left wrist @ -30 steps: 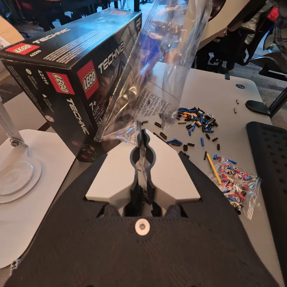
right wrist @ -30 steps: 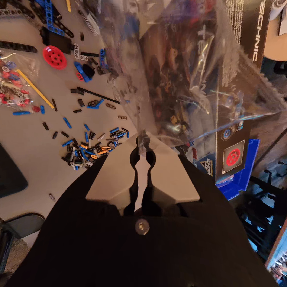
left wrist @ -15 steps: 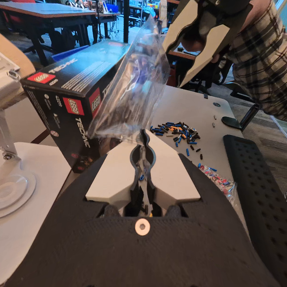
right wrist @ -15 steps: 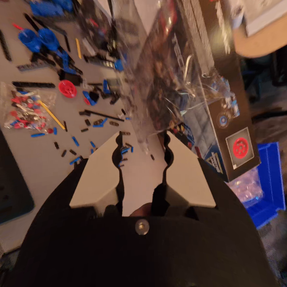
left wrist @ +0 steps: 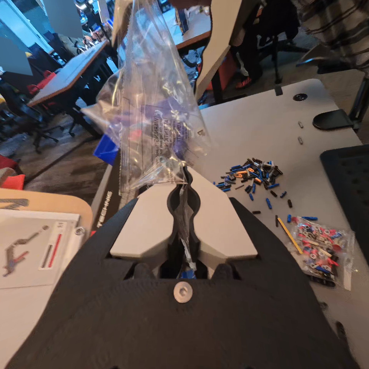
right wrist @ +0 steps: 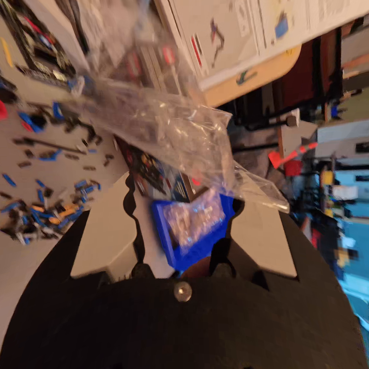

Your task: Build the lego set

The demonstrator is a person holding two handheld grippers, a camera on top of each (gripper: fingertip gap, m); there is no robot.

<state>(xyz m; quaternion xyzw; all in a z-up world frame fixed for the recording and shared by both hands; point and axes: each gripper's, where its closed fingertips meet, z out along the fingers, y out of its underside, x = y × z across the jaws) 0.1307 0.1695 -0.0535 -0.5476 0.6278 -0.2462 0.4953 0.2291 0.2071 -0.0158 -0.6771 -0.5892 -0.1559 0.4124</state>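
The left claw (left wrist: pixel 184 179) is pinched tight on a corner of a clear plastic parts bag (left wrist: pixel 151 127), a strip of the film trailing back between its closed jaws; the bag stands up above the claw, over the edge of the counter (left wrist: pixel 249 127), and looks nearly emptied, though a few blue and red shapes show through it. The right claw (right wrist: pixel 182 191) stands wide apart and holds nothing. The bag (right wrist: pixel 169 129) hangs just ahead of it, with a blue bin (right wrist: pixel 191 253) holding another bag seen through the gap.

To the right on the counter lies a sealed small bag of red and blue pieces (left wrist: pixel 319 249) with a yellow axle (left wrist: pixel 289 235) beside it, then a loose pile of blue, black and orange pins (left wrist: pixel 253 175). The black set box (left wrist: pixel 105 203) lies beside the left claw, with an open instruction page (left wrist: pixel 40 247) to its left.

The step in hand appears to be unpacking parts. Next the spent bag likely needs setting aside, perhaps into the bin, which calls for a plain release clear of the pins.
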